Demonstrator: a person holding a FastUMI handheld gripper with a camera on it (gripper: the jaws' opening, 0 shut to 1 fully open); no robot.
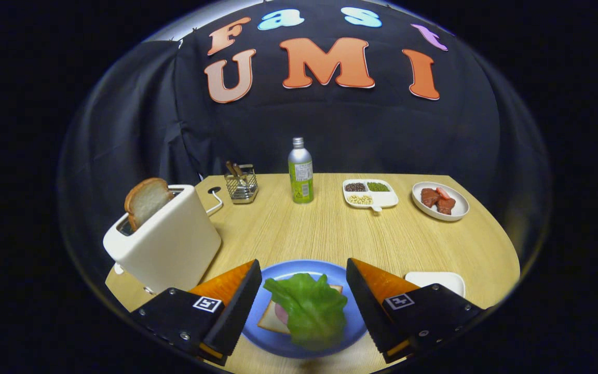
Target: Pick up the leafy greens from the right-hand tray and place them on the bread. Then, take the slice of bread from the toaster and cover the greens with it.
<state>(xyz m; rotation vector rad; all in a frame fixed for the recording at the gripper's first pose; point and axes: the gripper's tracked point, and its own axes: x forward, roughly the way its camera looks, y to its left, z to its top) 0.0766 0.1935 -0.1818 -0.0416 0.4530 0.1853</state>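
The leafy greens [310, 307] lie on a slice of bread [271, 321] with a pink slice under them, all on a blue plate [283, 270]. My gripper [304, 285] stands open above the plate, one finger on each side of the greens, neither touching them. A second slice of bread [146, 200] sticks up out of the white toaster [166, 241], to the left and a little ahead of the left finger. A white tray [442, 280] lies just right of the right finger.
Further back on the wooden table [330, 228] stand a metal bottle [300, 171], a wire holder [241, 184], a white divided dish of beans [370, 194] and a white plate of meat [440, 200]. The toaster's cord [216, 200] runs behind it.
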